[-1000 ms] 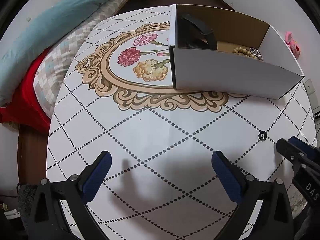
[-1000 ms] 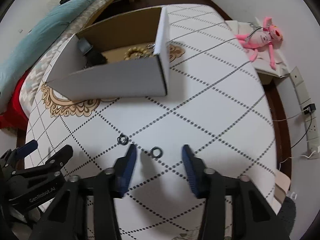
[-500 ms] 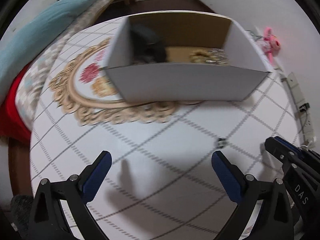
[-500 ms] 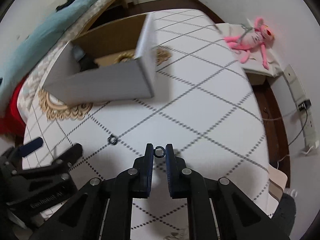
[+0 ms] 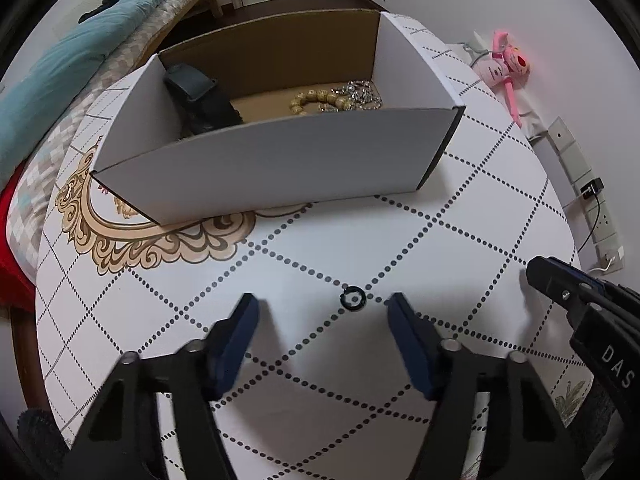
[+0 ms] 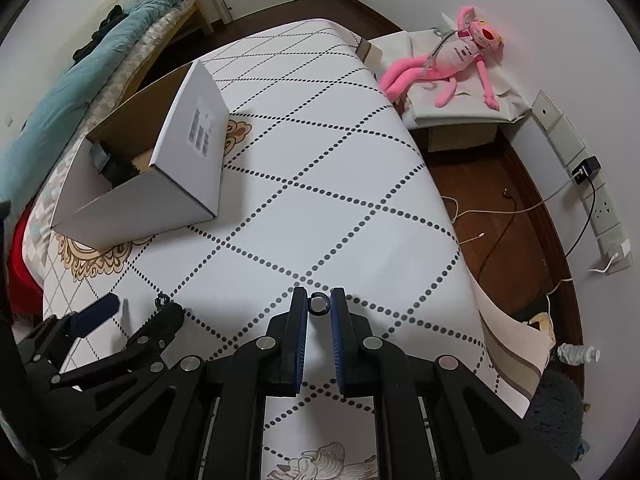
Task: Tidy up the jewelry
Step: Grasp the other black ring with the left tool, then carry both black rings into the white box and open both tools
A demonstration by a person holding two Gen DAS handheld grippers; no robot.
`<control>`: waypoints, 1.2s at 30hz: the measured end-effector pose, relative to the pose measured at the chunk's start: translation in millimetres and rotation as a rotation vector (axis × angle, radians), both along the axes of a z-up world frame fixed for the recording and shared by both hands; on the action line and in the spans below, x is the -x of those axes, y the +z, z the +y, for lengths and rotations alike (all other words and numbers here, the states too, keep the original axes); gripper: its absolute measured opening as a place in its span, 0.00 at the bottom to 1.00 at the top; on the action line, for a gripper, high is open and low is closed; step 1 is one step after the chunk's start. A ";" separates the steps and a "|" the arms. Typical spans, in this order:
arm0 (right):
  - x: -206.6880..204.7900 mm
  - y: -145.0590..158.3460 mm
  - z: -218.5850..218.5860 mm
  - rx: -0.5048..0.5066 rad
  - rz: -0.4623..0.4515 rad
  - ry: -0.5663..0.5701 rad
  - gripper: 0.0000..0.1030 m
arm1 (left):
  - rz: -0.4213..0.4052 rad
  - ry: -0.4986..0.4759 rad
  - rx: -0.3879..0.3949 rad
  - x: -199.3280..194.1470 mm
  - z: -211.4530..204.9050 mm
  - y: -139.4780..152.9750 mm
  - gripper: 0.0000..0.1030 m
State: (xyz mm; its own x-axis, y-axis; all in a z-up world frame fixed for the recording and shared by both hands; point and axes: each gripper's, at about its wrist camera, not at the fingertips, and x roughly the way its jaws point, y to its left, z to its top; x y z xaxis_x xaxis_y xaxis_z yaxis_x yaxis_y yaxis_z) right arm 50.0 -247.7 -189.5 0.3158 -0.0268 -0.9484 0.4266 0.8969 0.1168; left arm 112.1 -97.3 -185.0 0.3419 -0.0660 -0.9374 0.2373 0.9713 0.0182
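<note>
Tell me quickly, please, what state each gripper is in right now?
Left gripper: open, holding nothing, a black ring on the table between its fingers.
Right gripper: shut on another ring.

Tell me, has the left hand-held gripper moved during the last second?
Yes. The left hand-held gripper has swung right along the tablecloth and narrowed, so the loose black ring now lies just beyond its fingertips.

White box, black ring, dotted-diamond white tablecloth.
</note>
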 end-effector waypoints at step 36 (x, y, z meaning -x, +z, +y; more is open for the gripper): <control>-9.0 38.3 1.5 -0.029 -0.096 -0.001 0.12 | -0.133 0.010 0.081 9.7 14.7 53.8 0.10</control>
State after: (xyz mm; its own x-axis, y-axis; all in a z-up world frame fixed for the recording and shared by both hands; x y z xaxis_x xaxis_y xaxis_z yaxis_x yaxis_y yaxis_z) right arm 59.0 -246.2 -151.2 0.4051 -0.0005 -0.9143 0.4134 0.8920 0.1827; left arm 102.4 -82.6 -131.2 0.4639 -0.1352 -0.8755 0.2287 0.9731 -0.0291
